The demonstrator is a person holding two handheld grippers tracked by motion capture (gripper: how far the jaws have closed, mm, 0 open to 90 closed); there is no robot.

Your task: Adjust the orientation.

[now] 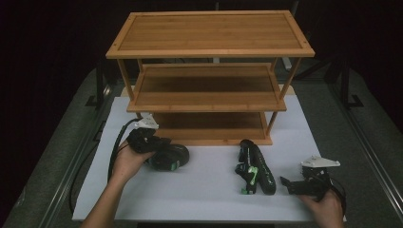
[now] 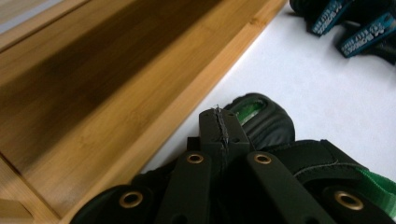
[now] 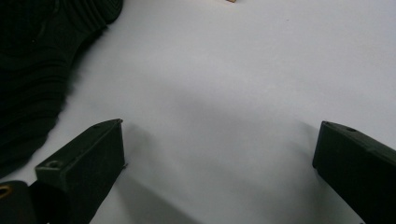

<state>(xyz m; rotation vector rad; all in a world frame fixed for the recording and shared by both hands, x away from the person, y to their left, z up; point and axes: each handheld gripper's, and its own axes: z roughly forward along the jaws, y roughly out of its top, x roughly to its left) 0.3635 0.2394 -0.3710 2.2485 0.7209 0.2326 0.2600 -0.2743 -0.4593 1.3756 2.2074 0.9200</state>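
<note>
Down at the near left of the white table [image 1: 199,190], the left gripper [image 1: 159,145] is pinching a black sandal with green trim [image 1: 168,156]. In the left gripper view its jaws stand pressed together on a strap of that sandal [image 2: 261,126], which lies just in front of the bottom shelf of the bamboo rack [image 1: 209,90]; the rack's wooden edge [image 2: 154,116] runs close beside the sandal.

A second black sandal [image 1: 256,166] lies on its side on the table near the middle right, well apart from the first, its green buckles showing. The right gripper [image 1: 287,183] rests low over the table at the near right, just beside that second sandal. In the right gripper view its jaws are spread wide with bare white table [image 3: 224,102] between them, and the sandal's ribbed black sole [image 3: 32,70] sits at the upper left.
</note>
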